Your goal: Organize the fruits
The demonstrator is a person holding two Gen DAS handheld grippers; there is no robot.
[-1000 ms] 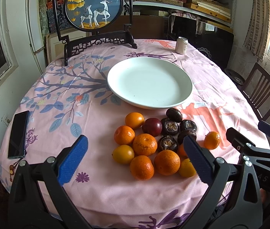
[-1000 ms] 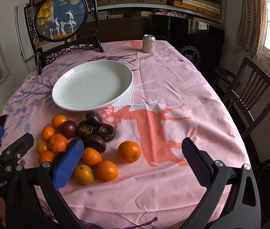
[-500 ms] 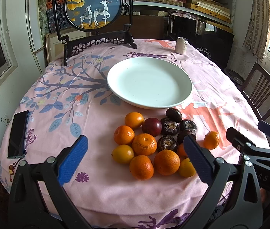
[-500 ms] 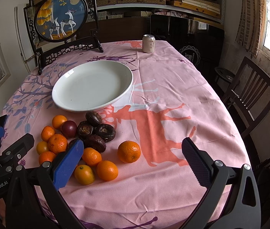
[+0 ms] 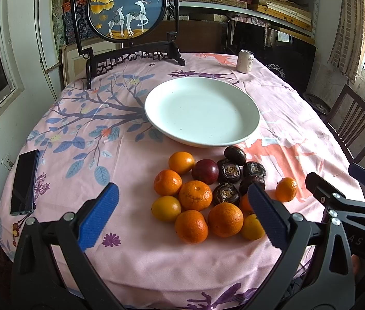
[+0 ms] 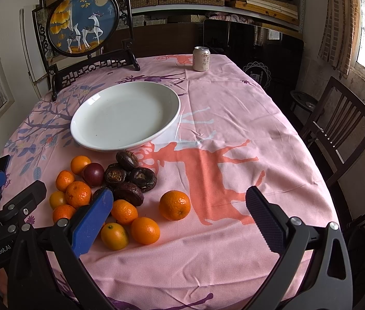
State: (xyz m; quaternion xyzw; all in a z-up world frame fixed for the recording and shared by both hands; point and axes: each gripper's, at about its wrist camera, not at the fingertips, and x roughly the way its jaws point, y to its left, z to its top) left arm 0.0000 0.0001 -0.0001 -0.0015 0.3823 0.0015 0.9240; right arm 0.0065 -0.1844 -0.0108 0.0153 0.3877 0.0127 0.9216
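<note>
**Both grippers wide and empty, no fruit moved yet**

Left gripper [image 5: 182, 213], black frame with blue pads, jaws spread wide, holds nothing, touches nothing; it hovers over the near table edge, aimed at the fruit pile. Right gripper [image 6: 180, 217], same build, also wide apart and empty, its gap framing the lone round orange mandarin [image 6: 174, 205] that sits just apart from the pile.

Cluster of orange mandarins [image 5: 195, 195] lies between the grippers and the plate, touching a group of dark brown wrinkled fruits [image 5: 229, 172] and one smooth dark red round fruit [image 5: 205, 171].

Large white round ceramic plate [image 5: 253, 129] sits just beyond the pile, nothing in it.

All of it rests on the pink floral tablecloth [image 5: 131, 253].

Progress, my read: zero. Every fruit is on the cloth, none sorted or plated; whole job left, presumably starting with a first pick.
</note>
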